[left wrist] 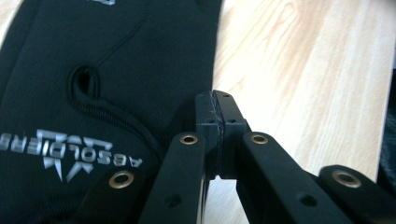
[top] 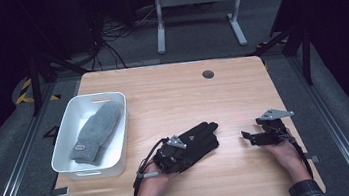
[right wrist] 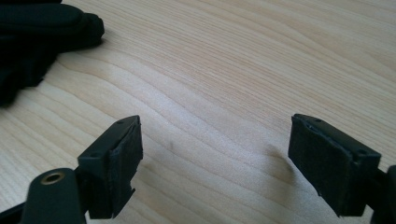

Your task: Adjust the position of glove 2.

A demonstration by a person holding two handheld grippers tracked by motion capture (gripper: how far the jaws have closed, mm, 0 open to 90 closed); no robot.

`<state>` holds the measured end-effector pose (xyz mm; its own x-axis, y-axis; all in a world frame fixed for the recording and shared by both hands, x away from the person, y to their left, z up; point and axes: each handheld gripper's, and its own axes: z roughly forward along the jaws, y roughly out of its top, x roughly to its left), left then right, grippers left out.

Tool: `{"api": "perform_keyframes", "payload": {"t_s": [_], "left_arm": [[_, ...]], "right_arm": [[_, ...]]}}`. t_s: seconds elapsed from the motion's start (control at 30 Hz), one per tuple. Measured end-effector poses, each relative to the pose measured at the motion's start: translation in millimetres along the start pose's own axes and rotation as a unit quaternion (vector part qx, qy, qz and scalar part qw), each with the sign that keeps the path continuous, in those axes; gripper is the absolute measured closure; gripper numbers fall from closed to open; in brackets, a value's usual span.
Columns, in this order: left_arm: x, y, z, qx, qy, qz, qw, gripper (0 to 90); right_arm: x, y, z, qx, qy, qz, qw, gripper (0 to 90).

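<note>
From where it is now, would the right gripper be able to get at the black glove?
Probably yes: the right gripper stands open beside the black glove, with bare table between them and nothing in the way.

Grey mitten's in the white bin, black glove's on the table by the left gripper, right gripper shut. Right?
Not quite: the right gripper is open, jaws wide apart over bare table, as the right gripper view shows. Grey mitten in the white bin, black glove by the left gripper: correct.

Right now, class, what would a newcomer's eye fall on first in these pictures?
Probably the black glove lying near the middle of the wooden table, with the left gripper shut at its near edge. Next, the white bin at the table's left holds a grey mitten. At the right, the right gripper stands open over bare wood.
</note>
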<state>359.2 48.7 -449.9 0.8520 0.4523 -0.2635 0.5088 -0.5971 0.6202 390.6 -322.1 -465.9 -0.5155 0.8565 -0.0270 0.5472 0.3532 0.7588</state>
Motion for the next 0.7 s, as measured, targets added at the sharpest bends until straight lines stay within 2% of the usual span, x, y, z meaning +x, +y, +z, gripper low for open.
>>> {"api": "perform_keyframes", "payload": {"t_s": [0.07,0.13,0.27,0.37,0.5,0.63,0.67,0.7], "left_arm": [[2.0,-1.2,-2.1,0.001,0.004,-0.001,1.0,90.0],[6.7,-3.4,-7.5,0.005,0.019,0.002,0.9998,90.0],[8.7,-3.7,-11.0,0.001,0.014,0.005,0.9999,90.0],[6.8,-1.7,-13.8,0.002,0.011,0.016,0.9998,88.2],[5.8,3.8,-20.7,-0.003,0.014,0.038,0.9992,73.4],[7.8,8.6,-24.3,-0.003,0.014,0.051,0.9986,54.3],[8.6,11.1,-25.8,-0.004,0.018,0.058,0.9981,54.3],[9.2,13.2,-27.0,-0.007,0.017,0.059,0.9981,49.3]], "right_arm": [[0.1,-0.1,0.3,0.0,-0.002,-0.001,1.0,18.4],[1.0,-0.4,1.9,0.004,-0.01,-0.006,0.9999,18.4],[1.7,-0.2,2.1,0.006,-0.01,-0.01,0.9999,18.3],[1.4,-0.1,2.7,0.01,-0.01,-0.012,0.9998,17.3],[0.4,0.1,3.6,0.013,-0.005,-0.009,0.9999,16.0],[-0.5,0.3,4.1,0.015,-0.001,-0.004,0.9999,15.5],[-0.5,0.3,4.1,0.015,-0.001,-0.004,0.9999,15.5],[-0.5,0.3,4.1,0.015,-0.001,-0.004,0.9999,15.5]]}}
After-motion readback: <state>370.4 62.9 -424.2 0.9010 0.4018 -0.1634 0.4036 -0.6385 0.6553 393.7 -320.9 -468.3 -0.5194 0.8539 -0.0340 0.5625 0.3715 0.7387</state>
